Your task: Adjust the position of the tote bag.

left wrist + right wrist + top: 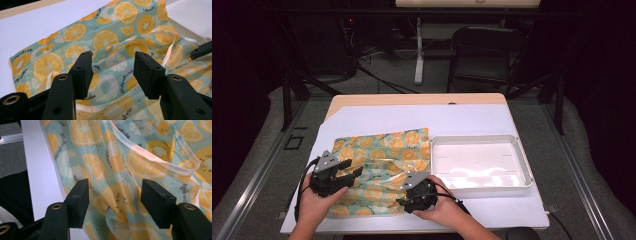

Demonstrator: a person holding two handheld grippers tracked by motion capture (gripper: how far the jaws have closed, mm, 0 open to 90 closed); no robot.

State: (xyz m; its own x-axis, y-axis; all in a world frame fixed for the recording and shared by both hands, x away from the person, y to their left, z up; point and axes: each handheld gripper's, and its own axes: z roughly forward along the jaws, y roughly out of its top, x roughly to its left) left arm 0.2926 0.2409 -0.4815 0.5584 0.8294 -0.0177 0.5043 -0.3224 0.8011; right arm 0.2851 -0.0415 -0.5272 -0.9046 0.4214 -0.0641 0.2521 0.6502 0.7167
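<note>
On the left, my left hand-held gripper [353, 170] hangs over the near left part of the citrus-print cloth [382, 155], jaws spread with nothing between them. The cloth lies rumpled on the white tabletop [472, 120], left of centre. My right hand-held gripper [403, 199] sits at its near right edge, jaws likewise spread. Just right of the cloth rests a white tray [526, 167].

small dark script repeats across the citrus-print cloth [107, 50]; only bits read, roughly "let's play with a", in the left gripper view. rest too blurred to make out.
</note>
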